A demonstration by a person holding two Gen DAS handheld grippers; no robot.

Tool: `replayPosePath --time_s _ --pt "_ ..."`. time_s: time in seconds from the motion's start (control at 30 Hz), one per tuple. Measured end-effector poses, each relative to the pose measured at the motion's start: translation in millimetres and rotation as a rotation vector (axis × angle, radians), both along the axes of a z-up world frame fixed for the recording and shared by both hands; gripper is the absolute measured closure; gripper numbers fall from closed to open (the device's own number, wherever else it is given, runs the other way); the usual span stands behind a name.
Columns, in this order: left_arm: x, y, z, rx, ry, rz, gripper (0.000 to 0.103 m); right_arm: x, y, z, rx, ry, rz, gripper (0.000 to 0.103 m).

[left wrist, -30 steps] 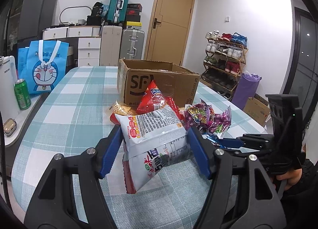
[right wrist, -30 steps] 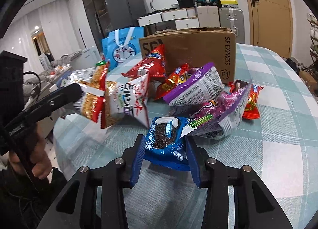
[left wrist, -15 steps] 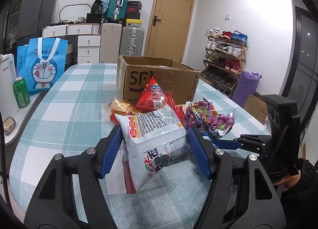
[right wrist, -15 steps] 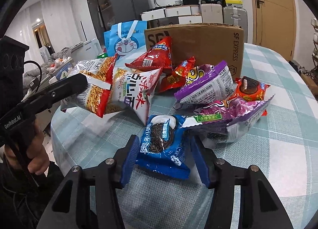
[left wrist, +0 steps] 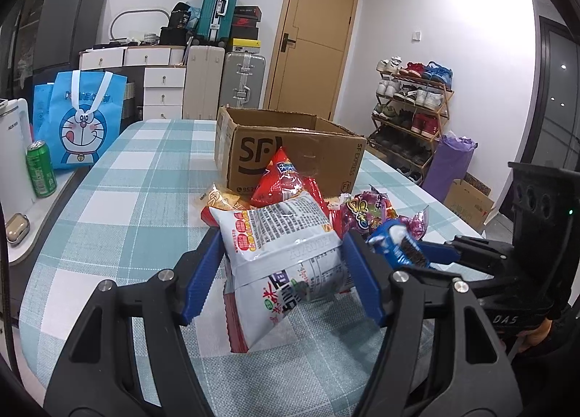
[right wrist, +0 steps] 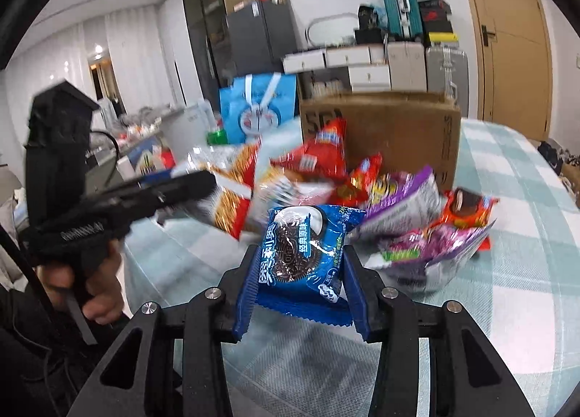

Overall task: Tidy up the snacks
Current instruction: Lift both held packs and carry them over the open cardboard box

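Both tongs hold snacks (lifted): left gripper (left wrist: 282, 274) a white crinkly bag (left wrist: 286, 254), right gripper (right wrist: 299, 281) a blue cookie packet (right wrist: 304, 254). Next, probably the brown cardboard box (left wrist: 290, 152) just behind.

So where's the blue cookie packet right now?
The blue cookie packet is pinched in the right tool, lifted just in front of the snack pile, with the cardboard box behind.

This is a home, a lived-in room. A checked tablecloth (left wrist: 119, 199) covers the near dining table. Far behind stand suitcases (left wrist: 221, 13), white drawers (left wrist: 163, 91) and a wooden door (left wrist: 311, 44). On the right, a shoe rack (left wrist: 409, 120) holds many shoes.
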State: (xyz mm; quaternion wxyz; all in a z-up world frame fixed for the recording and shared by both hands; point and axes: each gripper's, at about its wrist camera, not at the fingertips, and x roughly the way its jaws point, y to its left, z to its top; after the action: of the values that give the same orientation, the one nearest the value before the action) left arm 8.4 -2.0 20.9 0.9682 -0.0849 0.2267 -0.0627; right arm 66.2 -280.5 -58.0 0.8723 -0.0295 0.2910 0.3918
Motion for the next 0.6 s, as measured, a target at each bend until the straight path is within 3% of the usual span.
replayPosePath --time_s 0.27,0.6 --pt "4 -6 18 0.038 -0.038 -0.005 0.038 -1 -18 31 0.090 -0.097 -0.052 0.059" --pt "31 -7 58 0.043 -0.093 0.015 0.038 27 -39 66 0.163 -0.142 -0.118 0.059"
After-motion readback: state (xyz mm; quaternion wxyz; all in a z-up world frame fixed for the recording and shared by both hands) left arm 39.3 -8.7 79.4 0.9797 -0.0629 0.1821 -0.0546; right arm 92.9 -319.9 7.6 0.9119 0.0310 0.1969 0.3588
